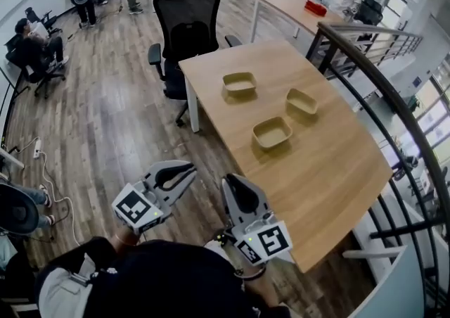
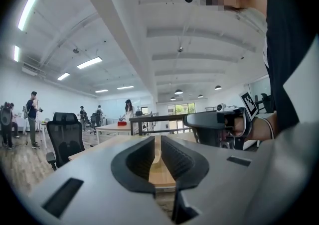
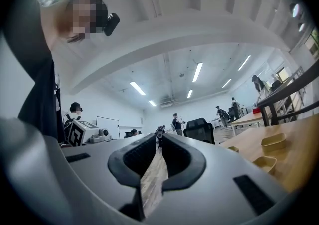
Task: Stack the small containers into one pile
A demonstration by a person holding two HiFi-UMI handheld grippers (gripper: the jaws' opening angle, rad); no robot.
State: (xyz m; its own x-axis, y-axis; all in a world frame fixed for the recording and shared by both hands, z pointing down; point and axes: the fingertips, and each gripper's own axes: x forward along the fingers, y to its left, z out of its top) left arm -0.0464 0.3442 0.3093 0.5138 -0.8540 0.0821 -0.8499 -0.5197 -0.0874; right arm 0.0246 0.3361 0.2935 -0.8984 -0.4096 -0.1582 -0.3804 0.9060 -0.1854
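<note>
While nothing is stacked on the table (image 1: pixel 330 176), the left hand-held gripper (image 1: pixel 188 170) and the right hand-held gripper (image 1: pixel 229 181) hover closed and empty.

Both pairs of jaws are pressed together with nothing between them, held side by side over the wood floor (image 1: pixel 105 119) just off the table's near edge. The far container (image 1: pixel 240 83) sits nearest the black office chair (image 1: pixel 186 21), the right container (image 1: pixel 301 101) lies toward the railing (image 1: pixel 365 35), and the near container (image 1: pixel 272 132) is closest to the grippers. All three stand upright and apart.
</note>
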